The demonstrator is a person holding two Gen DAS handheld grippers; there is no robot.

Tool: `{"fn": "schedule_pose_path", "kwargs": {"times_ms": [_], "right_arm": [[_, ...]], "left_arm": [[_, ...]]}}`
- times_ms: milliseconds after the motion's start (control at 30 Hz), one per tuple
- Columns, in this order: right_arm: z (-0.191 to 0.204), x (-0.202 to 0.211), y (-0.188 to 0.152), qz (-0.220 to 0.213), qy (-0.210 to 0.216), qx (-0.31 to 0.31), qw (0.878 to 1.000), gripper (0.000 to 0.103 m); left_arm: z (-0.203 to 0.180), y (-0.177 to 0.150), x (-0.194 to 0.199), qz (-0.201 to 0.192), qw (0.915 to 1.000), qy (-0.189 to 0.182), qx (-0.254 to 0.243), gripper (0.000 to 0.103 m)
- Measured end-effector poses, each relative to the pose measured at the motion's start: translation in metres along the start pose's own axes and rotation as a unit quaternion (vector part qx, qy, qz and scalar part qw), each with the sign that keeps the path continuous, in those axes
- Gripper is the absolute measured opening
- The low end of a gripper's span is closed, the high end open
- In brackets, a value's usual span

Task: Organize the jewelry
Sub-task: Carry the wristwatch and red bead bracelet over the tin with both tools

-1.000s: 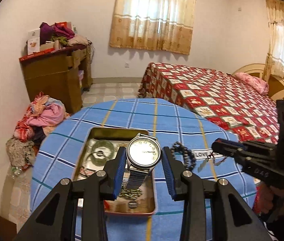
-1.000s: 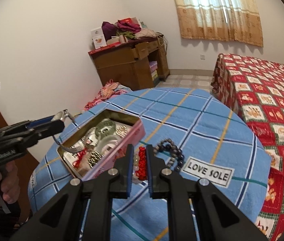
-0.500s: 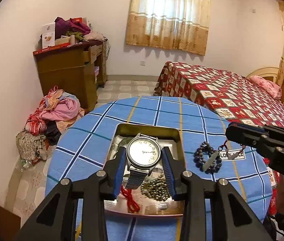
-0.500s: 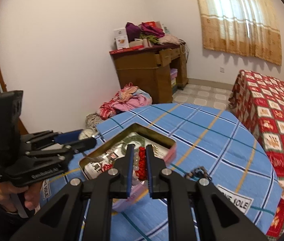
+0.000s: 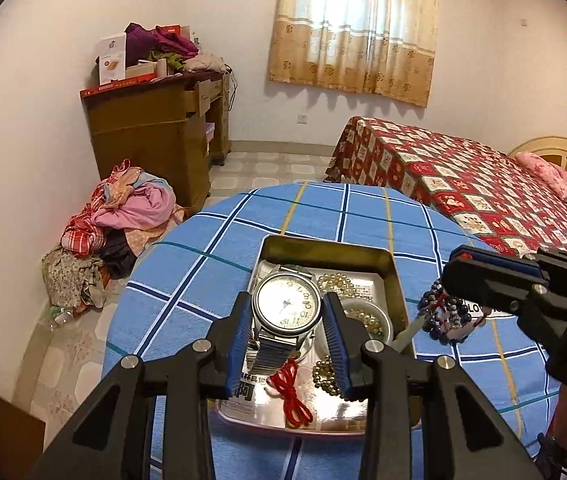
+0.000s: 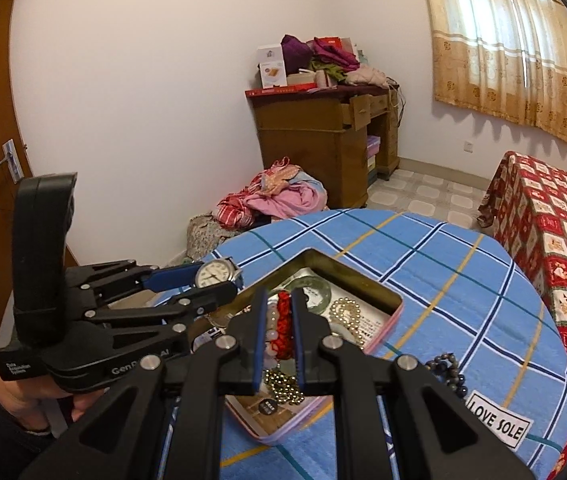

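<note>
In the left wrist view the left gripper (image 5: pixel 287 316), low in the centre of the frame, has its blue-padded jaws clamped on either side of a silver round-faced wristwatch with a metal expansion band (image 5: pixel 286 307). The watch sits face up above an open rectangular metal tin with a pink outer wall (image 5: pixel 325 246), which rests on a round table covered in a blue plaid cloth (image 5: pixel 219 248).

Inside the tin lie a string of small gold-coloured beads (image 5: pixel 325 372) and a red knotted cord (image 5: pixel 293 392) in the lower centre of the frame. At the right edge of that frame the right gripper (image 5: pixel 453 276) reaches in, and a bracelet of dark blue beads (image 5: pixel 443 316) appears just below its tip; whether the bracelet hangs from it or lies on the cloth cannot be told from here.

In the right wrist view the right gripper (image 6: pixel 279 332), bottom centre, has its jaws nearly together, pinching a red beaded piece (image 6: pixel 282 326) with pale pinkish beads beside it, above the tin (image 6: pixel 397 304). The left gripper (image 6: pixel 219 276) comes in from the left of that frame with the watch (image 6: pixel 215 273) between its pads, near the tin's far left corner. The dark blue bead bracelet (image 6: pixel 449 372) lies on the cloth at lower right, just beside a white label reading LOVE SOLE (image 6: pixel 497 420). A person's hand (image 6: pixel 23 396) grips the left tool's handle at lower left.
</note>
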State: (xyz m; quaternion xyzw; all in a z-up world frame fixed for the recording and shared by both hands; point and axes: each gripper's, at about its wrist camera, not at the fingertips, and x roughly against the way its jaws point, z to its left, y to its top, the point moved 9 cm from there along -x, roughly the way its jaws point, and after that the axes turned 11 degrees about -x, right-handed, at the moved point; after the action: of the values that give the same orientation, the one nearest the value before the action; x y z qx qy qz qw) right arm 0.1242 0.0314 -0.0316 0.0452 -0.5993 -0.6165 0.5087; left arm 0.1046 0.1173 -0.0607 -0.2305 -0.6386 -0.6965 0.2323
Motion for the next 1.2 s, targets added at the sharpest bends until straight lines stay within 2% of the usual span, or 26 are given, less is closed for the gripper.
{"fn": "schedule_pose_path", "kwargs": {"times_ms": [533, 1200], "right_arm": [[0.0, -0.027, -0.023, 0.03, -0.004, -0.008, 1.0, 0.014], [-0.007, -0.041, -0.036, 0.043, -0.016, -0.018, 0.999, 0.014]], "left_arm": [[-0.002, -0.017, -0.025, 0.028, 0.9996, -0.004, 0.0, 0.037], [-0.001, -0.026, -0.038, 0.039, 0.9992, 0.003, -0.009, 0.037]]}}
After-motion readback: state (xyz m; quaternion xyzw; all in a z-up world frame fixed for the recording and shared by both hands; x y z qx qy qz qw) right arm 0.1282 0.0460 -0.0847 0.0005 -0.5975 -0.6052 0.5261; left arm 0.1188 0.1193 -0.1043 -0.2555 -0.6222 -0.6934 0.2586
